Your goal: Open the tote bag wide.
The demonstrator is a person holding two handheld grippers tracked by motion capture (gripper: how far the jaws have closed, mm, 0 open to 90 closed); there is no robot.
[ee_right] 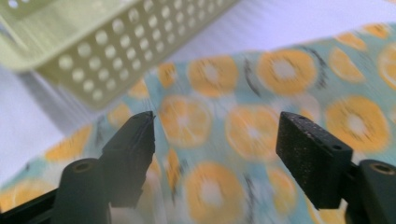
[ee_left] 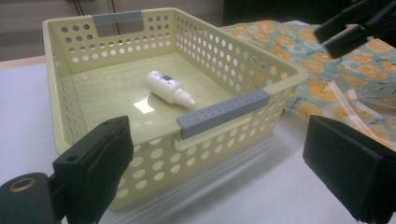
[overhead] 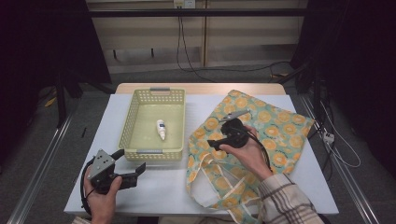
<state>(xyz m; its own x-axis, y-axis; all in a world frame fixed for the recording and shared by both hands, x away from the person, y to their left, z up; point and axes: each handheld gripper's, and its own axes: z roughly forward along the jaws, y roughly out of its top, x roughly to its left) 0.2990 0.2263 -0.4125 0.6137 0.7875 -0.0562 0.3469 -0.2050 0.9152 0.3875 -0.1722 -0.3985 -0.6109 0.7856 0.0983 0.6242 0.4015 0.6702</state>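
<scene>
My right gripper (overhead: 215, 138) hovers wide open and empty over the orange-print bag (overhead: 275, 135), lying flat right of the basket (overhead: 128, 126); soft, limp cloth, so I pinch its handle strap

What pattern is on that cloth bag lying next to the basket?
The cloth bag has orange slices printed on a light teal ground, clearest in the high view.

Beyond my right fingers (ee_right: 135, 140) the orange-print bag (ee_right: 243, 126) and basket (ee_right: 107, 51) smear with blur; ahead of my left fingers (ee_left: 100, 154), the bottle (ee_left: 167, 87) label is unreadably small.
</scene>
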